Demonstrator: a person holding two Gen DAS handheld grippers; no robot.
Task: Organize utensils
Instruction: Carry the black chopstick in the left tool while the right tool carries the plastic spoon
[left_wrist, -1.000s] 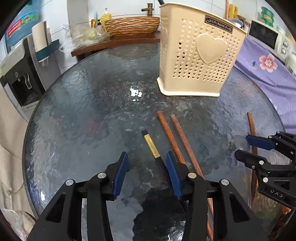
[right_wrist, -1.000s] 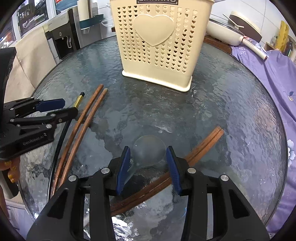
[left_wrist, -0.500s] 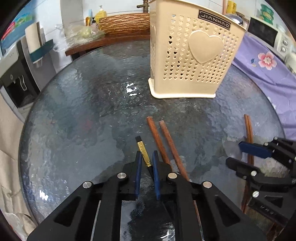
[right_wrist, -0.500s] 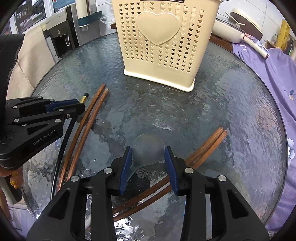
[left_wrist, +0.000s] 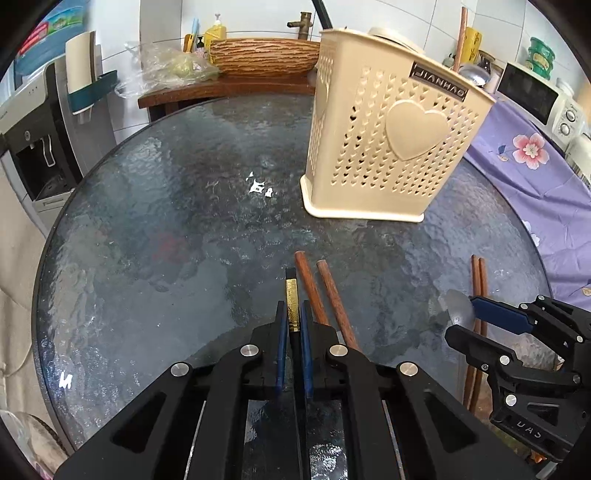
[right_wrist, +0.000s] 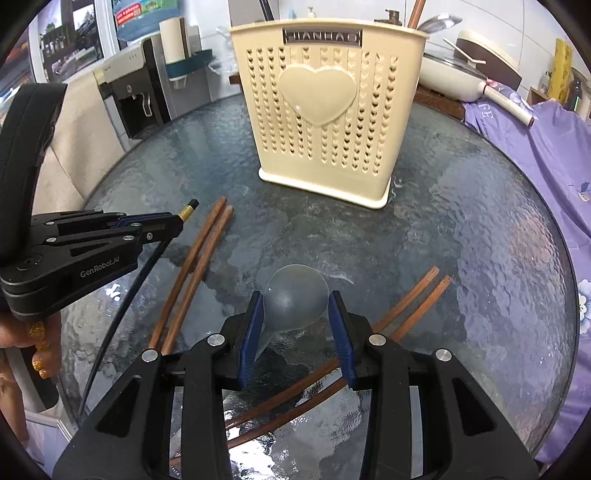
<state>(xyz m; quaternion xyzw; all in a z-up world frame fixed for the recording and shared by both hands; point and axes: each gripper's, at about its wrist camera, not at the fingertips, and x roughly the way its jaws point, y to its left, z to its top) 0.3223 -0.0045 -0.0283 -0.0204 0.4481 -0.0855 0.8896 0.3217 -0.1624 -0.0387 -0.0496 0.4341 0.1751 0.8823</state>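
Observation:
My left gripper (left_wrist: 291, 320) is shut on a black chopstick with a gold band (left_wrist: 293, 295), whose tip sticks out past the pads. The right wrist view shows the left gripper (right_wrist: 176, 224) at the left, with the chopstick's gold tip (right_wrist: 186, 211) raised off the glass. My right gripper (right_wrist: 295, 308) is shut on the bowl of a translucent spoon (right_wrist: 295, 293). One pair of brown chopsticks (left_wrist: 321, 291) lies right of the black chopstick. A second brown pair (right_wrist: 417, 299) runs under my right gripper. The cream heart-pattern utensil holder (left_wrist: 388, 147) stands upright at the far side.
Everything sits on a round dark glass table (left_wrist: 147, 229). A purple flowered cloth (left_wrist: 532, 177) lies beyond its right edge, and a water dispenser (left_wrist: 33, 147) stands at the left. A wooden counter with a woven basin (left_wrist: 258, 59) is behind. A hand (right_wrist: 37, 347) holds the left gripper.
The left jaws have closed from wide open onto the black chopstick. The right gripper has kept its hold on the spoon and stayed in place.

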